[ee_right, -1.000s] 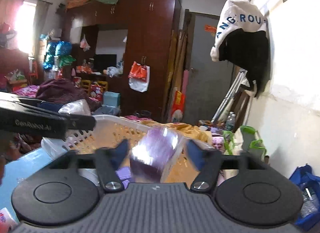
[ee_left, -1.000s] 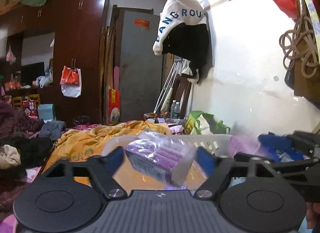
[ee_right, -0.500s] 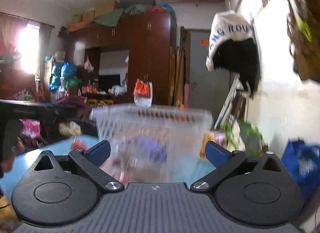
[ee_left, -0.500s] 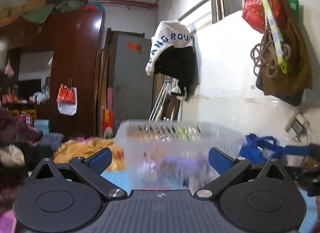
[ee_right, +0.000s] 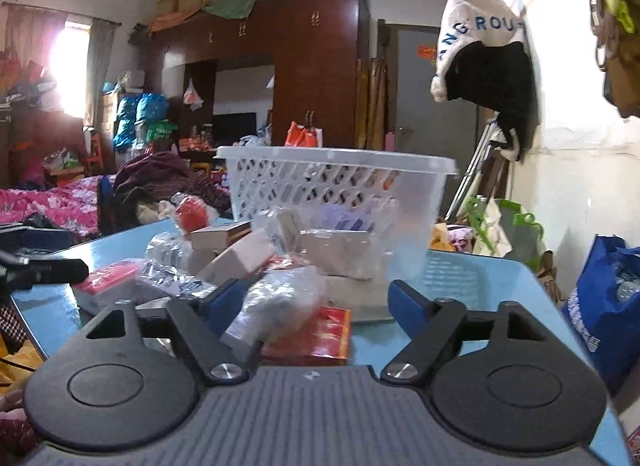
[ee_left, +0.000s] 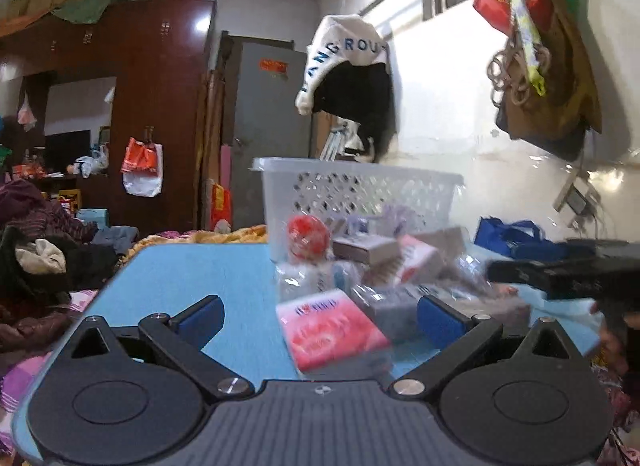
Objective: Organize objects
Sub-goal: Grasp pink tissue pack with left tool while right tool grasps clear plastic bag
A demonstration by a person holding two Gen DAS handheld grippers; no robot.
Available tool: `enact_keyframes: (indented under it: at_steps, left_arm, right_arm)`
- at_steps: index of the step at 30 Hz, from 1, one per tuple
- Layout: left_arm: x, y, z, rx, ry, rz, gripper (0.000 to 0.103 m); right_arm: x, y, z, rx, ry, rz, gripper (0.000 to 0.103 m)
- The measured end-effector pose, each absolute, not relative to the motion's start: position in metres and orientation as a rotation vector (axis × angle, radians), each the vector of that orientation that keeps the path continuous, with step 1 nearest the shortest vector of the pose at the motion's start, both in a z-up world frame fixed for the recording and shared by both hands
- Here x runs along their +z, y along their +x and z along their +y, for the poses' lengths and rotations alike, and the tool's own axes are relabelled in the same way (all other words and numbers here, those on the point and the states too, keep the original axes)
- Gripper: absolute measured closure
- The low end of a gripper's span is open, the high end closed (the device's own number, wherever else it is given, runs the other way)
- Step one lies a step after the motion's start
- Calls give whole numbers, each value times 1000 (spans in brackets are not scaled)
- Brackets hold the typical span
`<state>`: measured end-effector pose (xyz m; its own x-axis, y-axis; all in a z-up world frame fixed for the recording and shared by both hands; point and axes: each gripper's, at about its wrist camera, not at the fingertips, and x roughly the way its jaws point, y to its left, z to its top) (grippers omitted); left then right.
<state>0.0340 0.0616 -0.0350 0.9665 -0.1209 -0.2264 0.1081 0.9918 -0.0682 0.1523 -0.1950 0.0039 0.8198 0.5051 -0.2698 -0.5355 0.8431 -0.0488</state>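
A white plastic basket (ee_left: 360, 193) stands on the blue table (ee_left: 200, 278), with a heap of small packets and boxes in front of it. My left gripper (ee_left: 320, 316) is open and empty, low over the table; a pink tissue pack (ee_left: 328, 332) lies between its fingers, not gripped. My right gripper (ee_right: 316, 304) is open and empty; a clear plastic bag (ee_right: 280, 302) and a red box (ee_right: 320, 336) lie between its fingers. The basket (ee_right: 340, 189) holds purple packs. The right gripper's body shows in the left wrist view (ee_left: 560, 272).
A red ball (ee_left: 310, 236) lies by the basket. The wall (ee_left: 460, 137) runs on the right, with hanging bags. A blue bag (ee_right: 600, 302) sits right of the table. A cluttered bed (ee_right: 60, 201) and a dark wardrobe (ee_right: 312, 85) lie beyond.
Both grippers held purple packs over the basket a second ago. They released them into the basket, opened wide, and dropped back low over the table in front of the heap.
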Motion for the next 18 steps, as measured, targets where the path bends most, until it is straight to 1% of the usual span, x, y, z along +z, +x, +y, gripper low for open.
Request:
enact_keyframes:
  at_steps: [5, 7, 10, 11, 12, 13, 15, 18]
  left_arm:
    - [-45, 30, 47, -118, 19, 252, 2]
    - [-49, 33, 44, -112, 28, 274, 2]
    - [-57, 39, 46, -92, 12, 302, 4]
    - [-59, 41, 48, -90, 3, 311, 6]
    - [-61, 42, 50, -89, -7, 318, 12]
    - [-62, 43, 52, -89, -17, 321, 17]
    - [-64, 43, 57, -100, -38, 323, 40]
    - [-64, 40, 58, -95, -43, 306, 40]
  right_arm:
    - [-3, 147, -188, 557, -153, 267, 35]
    - [-7, 145, -188, 562, -154, 274, 42]
    - [-8, 147, -191, 573, -140, 287, 49]
    - [-8, 147, -192, 575, -135, 288, 51]
    - [-8, 147, -192, 577, -133, 288, 56]
    - [-8, 146, -193, 578, -128, 286, 56]
    - [-9, 144, -193, 576, -126, 278, 56]
    - [-9, 140, -194, 573, -125, 254, 57]
